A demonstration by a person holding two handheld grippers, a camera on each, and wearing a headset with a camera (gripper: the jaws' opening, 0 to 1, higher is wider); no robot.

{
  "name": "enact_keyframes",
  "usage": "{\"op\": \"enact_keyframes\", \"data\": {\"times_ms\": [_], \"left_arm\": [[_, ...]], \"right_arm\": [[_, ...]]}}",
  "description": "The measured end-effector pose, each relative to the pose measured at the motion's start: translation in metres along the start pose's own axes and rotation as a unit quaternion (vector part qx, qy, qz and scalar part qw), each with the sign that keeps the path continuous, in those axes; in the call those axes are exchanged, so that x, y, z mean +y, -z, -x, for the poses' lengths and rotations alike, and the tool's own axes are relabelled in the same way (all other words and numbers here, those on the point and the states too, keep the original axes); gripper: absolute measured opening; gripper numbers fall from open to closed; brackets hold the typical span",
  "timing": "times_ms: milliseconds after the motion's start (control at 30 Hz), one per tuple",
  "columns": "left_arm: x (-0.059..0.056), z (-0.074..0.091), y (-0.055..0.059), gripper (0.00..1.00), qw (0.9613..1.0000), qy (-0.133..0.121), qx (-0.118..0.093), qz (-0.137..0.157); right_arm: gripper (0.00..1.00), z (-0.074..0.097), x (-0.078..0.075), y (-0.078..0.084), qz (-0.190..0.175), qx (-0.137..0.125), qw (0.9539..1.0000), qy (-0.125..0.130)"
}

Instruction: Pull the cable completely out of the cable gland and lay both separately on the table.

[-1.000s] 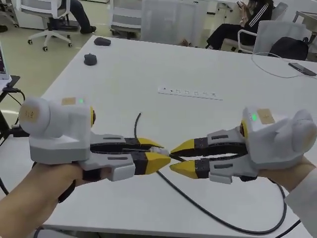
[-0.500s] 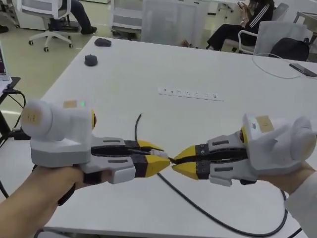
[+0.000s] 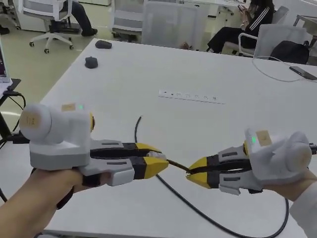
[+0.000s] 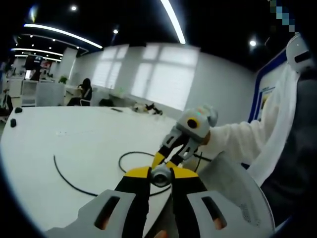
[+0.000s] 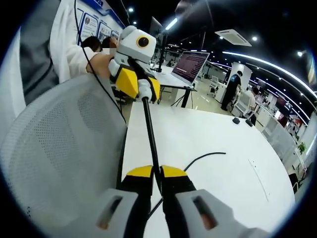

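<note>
Head view: over a white table (image 3: 148, 74), the left claw (image 3: 159, 159) is clenched on the one gland (image 3: 157, 155). The right claw (image 3: 191, 174) pinches the one black cable (image 3: 177, 164), and a short taut stretch spans the gap between them. The cable's free end curls on the table behind the left claw, and its long run trails off past the right claw. Farther back lie two computer mice (image 3: 90, 61) and one power strip (image 3: 187, 94).

Left gripper view: the grey gland sits squeezed between that claw's two yellow jaws, with the right claw just beyond.

Right gripper view: the cable runs straight from the closed jaws up to the gland in the left claw.

The pull-out looks under way but unfinished, with the cable not yet free of the gland. The next move likely calls for drawing the two claws farther apart along the cable's line, gland held firm, until the short tail slips through. Each can then go down separately.
</note>
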State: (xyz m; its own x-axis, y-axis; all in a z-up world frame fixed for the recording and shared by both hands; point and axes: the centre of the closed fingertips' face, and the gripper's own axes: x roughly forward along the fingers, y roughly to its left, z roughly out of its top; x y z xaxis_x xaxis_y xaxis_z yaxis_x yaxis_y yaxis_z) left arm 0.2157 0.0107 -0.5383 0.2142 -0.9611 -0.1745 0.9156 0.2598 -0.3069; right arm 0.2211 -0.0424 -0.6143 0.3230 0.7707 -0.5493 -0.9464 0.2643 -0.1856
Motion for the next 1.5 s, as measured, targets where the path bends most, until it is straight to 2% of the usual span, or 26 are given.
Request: {"op": "enact_keyframes", "data": {"times_ms": [233, 367, 467, 633, 700, 833, 1033, 1100, 1200, 1233, 1267, 1500], "left_arm": [[0.005, 0.002, -0.005, 0.16, 0.9998, -0.011, -0.014, 0.01], [0.012, 0.004, -0.005, 0.16, 0.9994, -0.024, -0.017, 0.02], [0.017, 0.006, -0.005, 0.16, 0.9988, -0.035, -0.021, 0.027], [0.024, 0.008, -0.005, 0.16, 0.9978, -0.049, -0.024, 0.037], [0.026, 0.009, -0.004, 0.16, 0.9974, -0.054, -0.023, 0.04], [0.029, 0.01, -0.002, 0.16, 0.997, -0.058, -0.023, 0.045], [0.032, 0.009, 0.001, 0.16, 0.9966, -0.061, -0.018, 0.053], [0.032, 0.009, 0.001, 0.16, 0.9964, -0.062, -0.018, 0.055], [0.033, 0.009, 0.002, 0.16, 0.9963, -0.062, -0.017, 0.057], [0.033, 0.009, 0.003, 0.16, 0.9962, -0.063, -0.016, 0.058], [0.034, 0.009, 0.004, 0.16, 0.9961, -0.063, -0.016, 0.059], [0.034, 0.005, 0.011, 0.17, 0.9962, -0.063, -0.003, 0.059]], "right_arm": [[0.03, -0.002, -0.009, 0.036, -0.025, 0.051, 0.9982, 0.022], [0.03, -0.008, -0.013, 0.051, -0.017, 0.077, 0.9967, 0.022], [0.03, -0.018, -0.016, 0.063, -0.014, 0.1, 0.9948, 0.01], [0.04, -0.039, -0.015, 0.073, -0.011, 0.113, 0.9935, -0.007], [0.04, -0.049, -0.011, 0.086, -0.007, 0.137, 0.9904, -0.021], [0.05, -0.066, -0.005, 0.106, -0.007, 0.167, 0.9849, -0.045], [0.06, -0.08, -0.001, 0.119, 0.005, 0.191, 0.9802, -0.053], [0.06, -0.083, 0.003, 0.126, 0.012, 0.206, 0.9765, -0.062], [0.06, -0.084, 0.006, 0.13, 0.011, 0.212, 0.975, -0.067], [0.07, -0.091, 0.005, 0.132, -0.01, 0.199, 0.978, -0.06], [0.07, -0.091, 0.004, 0.132, -0.02, 0.201, 0.9777, -0.059], [0.1, -0.085, 0.007, 0.129, -0.014, 0.203, 0.9772, -0.06]]}}
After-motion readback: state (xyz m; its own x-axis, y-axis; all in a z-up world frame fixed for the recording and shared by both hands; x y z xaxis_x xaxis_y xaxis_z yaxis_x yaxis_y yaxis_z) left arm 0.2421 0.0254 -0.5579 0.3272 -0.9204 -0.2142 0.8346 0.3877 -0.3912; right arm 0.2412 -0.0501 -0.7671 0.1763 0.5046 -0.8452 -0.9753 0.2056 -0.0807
